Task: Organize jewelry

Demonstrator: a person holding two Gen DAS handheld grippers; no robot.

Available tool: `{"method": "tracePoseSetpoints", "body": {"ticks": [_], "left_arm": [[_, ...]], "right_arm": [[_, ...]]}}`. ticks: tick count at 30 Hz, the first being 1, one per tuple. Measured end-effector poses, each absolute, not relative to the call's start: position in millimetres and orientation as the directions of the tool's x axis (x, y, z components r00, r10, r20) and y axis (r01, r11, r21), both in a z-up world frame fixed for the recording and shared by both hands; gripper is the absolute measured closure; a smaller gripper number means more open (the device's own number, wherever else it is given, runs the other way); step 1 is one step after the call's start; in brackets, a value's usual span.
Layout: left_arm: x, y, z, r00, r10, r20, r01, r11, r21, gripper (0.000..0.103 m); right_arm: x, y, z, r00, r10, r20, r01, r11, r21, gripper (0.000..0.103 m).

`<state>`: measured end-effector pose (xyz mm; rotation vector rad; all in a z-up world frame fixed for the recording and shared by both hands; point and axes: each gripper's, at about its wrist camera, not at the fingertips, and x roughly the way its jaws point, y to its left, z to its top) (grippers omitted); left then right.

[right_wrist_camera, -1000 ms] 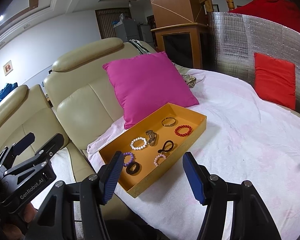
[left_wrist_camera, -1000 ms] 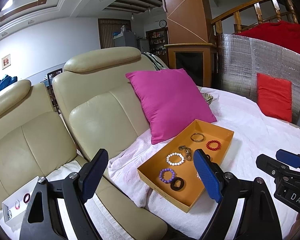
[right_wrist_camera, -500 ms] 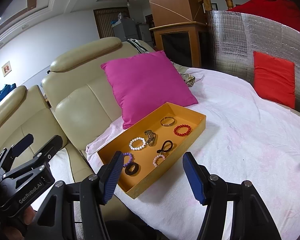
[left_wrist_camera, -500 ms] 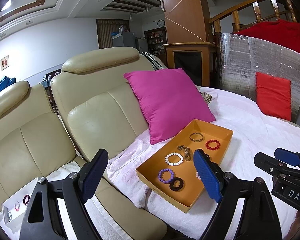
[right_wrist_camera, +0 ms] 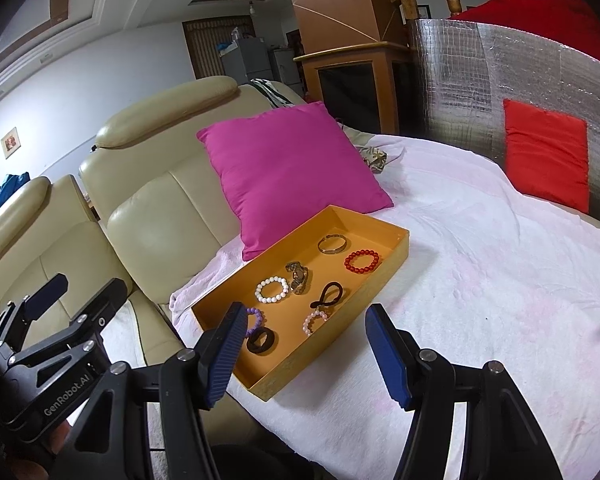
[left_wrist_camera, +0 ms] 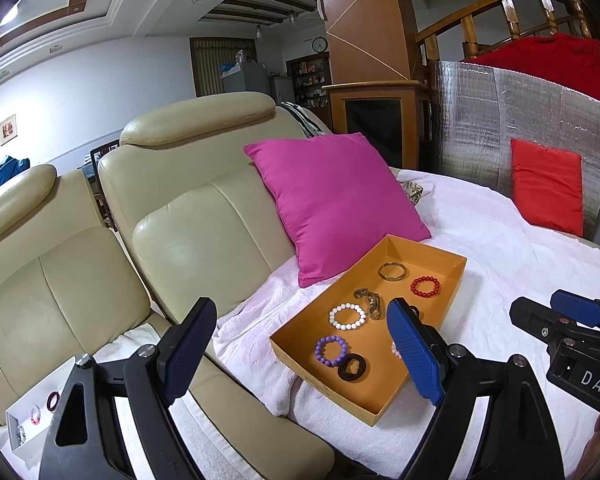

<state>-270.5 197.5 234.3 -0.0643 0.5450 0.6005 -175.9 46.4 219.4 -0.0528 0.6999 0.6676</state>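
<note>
Both tools are held above the near end of the orange tray (left_wrist_camera: 416, 390), each with its jaws spread and nothing between them: the left tool (left_wrist_camera: 302, 354) is opened wide, the right tool (right_wrist_camera: 308, 354) somewhat less so. The tray is laid on a white cloth (right_wrist_camera: 480, 288) over a cream sofa (left_wrist_camera: 204, 236), just in front of a pink cushion (left_wrist_camera: 336, 200).

Inside the tray a white bead bracelet (right_wrist_camera: 273, 289), a red bead bracelet (right_wrist_camera: 362, 261), a metal bangle (right_wrist_camera: 332, 244), a patterned metal piece (right_wrist_camera: 298, 274), a purple bead bracelet (left_wrist_camera: 331, 351) and a black ring (left_wrist_camera: 352, 367) are seen, all lying apart from one another.

Only in the right wrist view are a black looped hair tie (right_wrist_camera: 327, 295) and a pale pink bead bracelet (right_wrist_camera: 314, 321) shown in full, near the tray's right wall; in the left wrist view they are mostly hidden behind the left tool's right finger.

Only in the left wrist view is a small white box (left_wrist_camera: 32, 416) seen, well to the left of the tray on the neighbouring sofa seat, with a few small rings in it.
</note>
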Motion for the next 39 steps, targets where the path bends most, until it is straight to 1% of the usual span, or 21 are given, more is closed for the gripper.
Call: {"method": "tracePoseSetpoints", "body": {"ticks": [16, 39], "left_arm": [[-259, 200, 227, 0.676, 0.52, -0.522, -0.554, 0.826, 0.105, 0.016], [-229, 224, 208, 0.668, 0.492, -0.558, -0.537, 0.838, 0.097, 0.016]], "right_arm": [[-166, 51, 216, 0.562, 0.547, -0.621, -0.587, 0.792, 0.166, 0.038], [-132, 79, 190, 0.542, 0.52, -0.66, -0.572, 0.804, 0.163, 0.038]]}}
